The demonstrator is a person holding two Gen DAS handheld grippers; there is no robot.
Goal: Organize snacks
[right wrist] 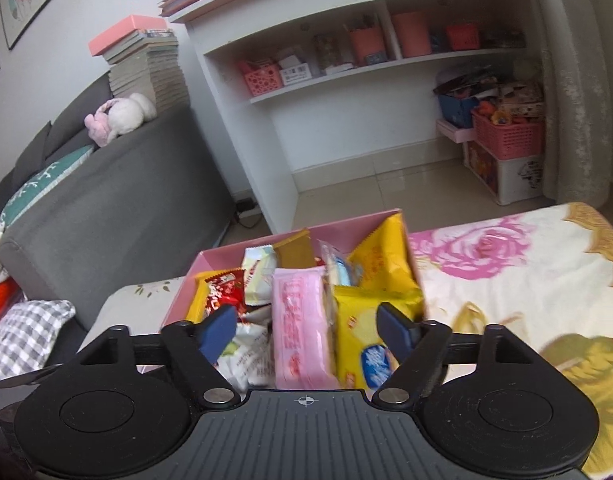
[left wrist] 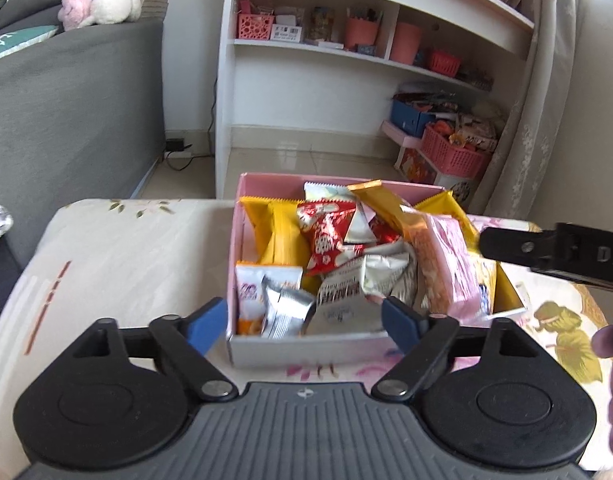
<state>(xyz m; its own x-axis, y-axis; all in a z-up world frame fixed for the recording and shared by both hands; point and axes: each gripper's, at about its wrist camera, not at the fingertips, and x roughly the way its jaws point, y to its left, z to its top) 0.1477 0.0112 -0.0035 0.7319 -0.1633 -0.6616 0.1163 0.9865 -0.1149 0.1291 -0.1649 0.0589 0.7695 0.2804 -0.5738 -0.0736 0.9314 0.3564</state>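
Left wrist view — both claws, left claw [left wrist: 304, 322] and right claw [right wrist: 306, 332], gape wide, empty, over the snack box [left wrist: 306, 350].

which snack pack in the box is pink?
The long pink packet lying lengthwise in the pink box, between the white wrappers and the yellow bag. The other packs are yellow, red, silver or white.
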